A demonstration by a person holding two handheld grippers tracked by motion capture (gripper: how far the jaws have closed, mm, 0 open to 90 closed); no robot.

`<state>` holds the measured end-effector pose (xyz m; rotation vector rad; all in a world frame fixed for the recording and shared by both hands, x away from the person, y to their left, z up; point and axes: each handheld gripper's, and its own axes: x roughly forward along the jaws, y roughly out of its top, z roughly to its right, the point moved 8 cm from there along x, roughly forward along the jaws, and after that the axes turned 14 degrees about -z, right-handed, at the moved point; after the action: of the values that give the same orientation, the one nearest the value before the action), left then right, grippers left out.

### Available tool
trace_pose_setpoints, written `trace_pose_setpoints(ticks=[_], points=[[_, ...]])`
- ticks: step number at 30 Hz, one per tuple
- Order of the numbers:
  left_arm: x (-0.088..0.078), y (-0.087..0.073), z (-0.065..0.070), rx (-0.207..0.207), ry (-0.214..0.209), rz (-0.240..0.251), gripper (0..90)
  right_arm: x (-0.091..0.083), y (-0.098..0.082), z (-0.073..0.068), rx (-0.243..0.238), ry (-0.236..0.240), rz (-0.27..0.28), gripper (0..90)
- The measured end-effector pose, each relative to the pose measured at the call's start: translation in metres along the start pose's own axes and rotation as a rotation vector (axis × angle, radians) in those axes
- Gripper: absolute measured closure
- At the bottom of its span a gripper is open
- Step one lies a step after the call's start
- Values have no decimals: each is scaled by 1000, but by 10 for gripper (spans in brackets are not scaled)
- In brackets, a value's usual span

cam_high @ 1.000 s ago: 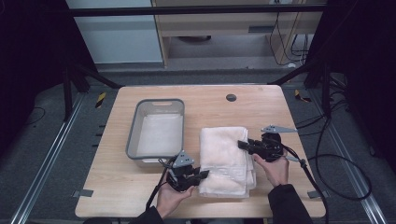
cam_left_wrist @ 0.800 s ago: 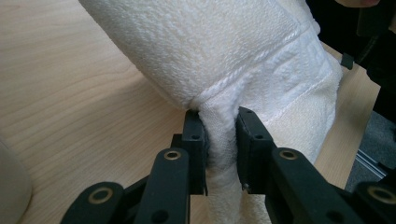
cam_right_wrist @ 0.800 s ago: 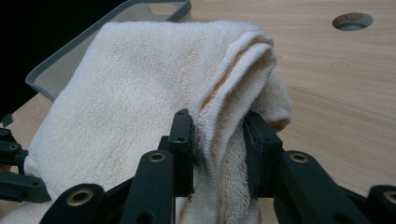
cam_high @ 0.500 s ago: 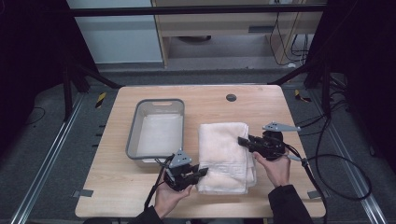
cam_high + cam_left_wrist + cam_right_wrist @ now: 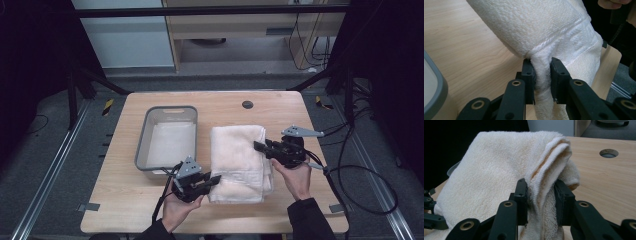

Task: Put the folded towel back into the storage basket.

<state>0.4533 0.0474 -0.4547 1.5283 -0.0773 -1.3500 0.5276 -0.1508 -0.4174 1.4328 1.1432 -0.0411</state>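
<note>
On the table [image 5: 125, 200], folded towel [image 5: 237, 160] beside grey bin [image 5: 167, 137], left gripper [image 5: 214, 178] clamped on its near-left corner, right gripper [image 5: 257, 146] clamped on its right edge.

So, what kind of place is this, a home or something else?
Probably a lab or workshop set up for recording, not a home. A wooden table stands inside a dark metal frame, loose cables trail over a grey floor, and a person holds a gripper in each hand, both shut on a towel.
</note>
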Motion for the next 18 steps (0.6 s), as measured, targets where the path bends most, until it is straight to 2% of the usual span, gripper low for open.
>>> trace_pose_setpoints(ticks=[4,12,18], points=[[-5,2,-1,6,6,9,751,-2,5,-4,-14,-5,6,681],[-16,14,-4,23,31,41,751,-6,16,-6,-13,-4,42,681],[-24,20,-8,21,42,62,751,-4,27,-9,-15,-2,57,681]])
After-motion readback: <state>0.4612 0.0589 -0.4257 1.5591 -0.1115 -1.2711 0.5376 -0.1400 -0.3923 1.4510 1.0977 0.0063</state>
